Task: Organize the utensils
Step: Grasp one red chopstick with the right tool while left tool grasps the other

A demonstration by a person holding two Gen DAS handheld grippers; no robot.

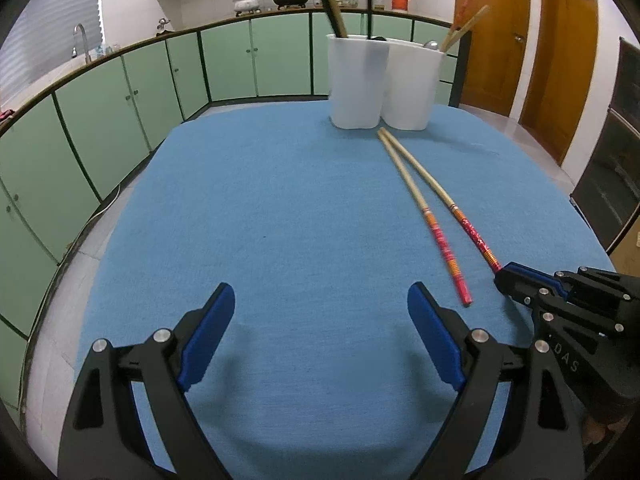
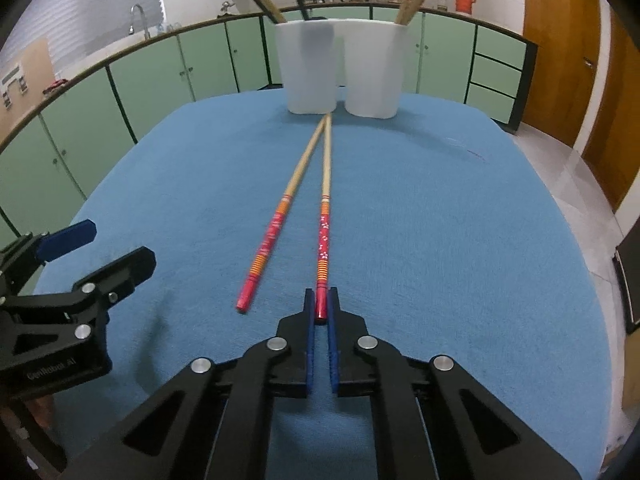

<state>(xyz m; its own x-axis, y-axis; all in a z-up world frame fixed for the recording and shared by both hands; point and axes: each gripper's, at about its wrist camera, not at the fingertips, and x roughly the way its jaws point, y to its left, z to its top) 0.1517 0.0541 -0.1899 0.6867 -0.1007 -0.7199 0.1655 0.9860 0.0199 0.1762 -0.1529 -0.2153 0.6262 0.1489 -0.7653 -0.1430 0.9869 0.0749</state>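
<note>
Chopsticks: 2 lie on the blue cloth (image 2: 440,240), tips by the white cups (image 2: 310,72). My right gripper (image 2: 321,304) pinches the right chopstick (image 2: 325,216) at its very end; it could pivot or slip when lifted. Only the left view shows my left gripper (image 1: 320,320) wide and empty at lower centre.

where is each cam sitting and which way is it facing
Left wrist: on the left gripper, jaws open, facing down across the blue cloth toward two white holders; the right gripper shows at right.
Right wrist: on the right gripper, shut on one chopstick; the left gripper shows at left.
Shared: cloth, holders, both loose chopsticks, green cabinets.
</note>
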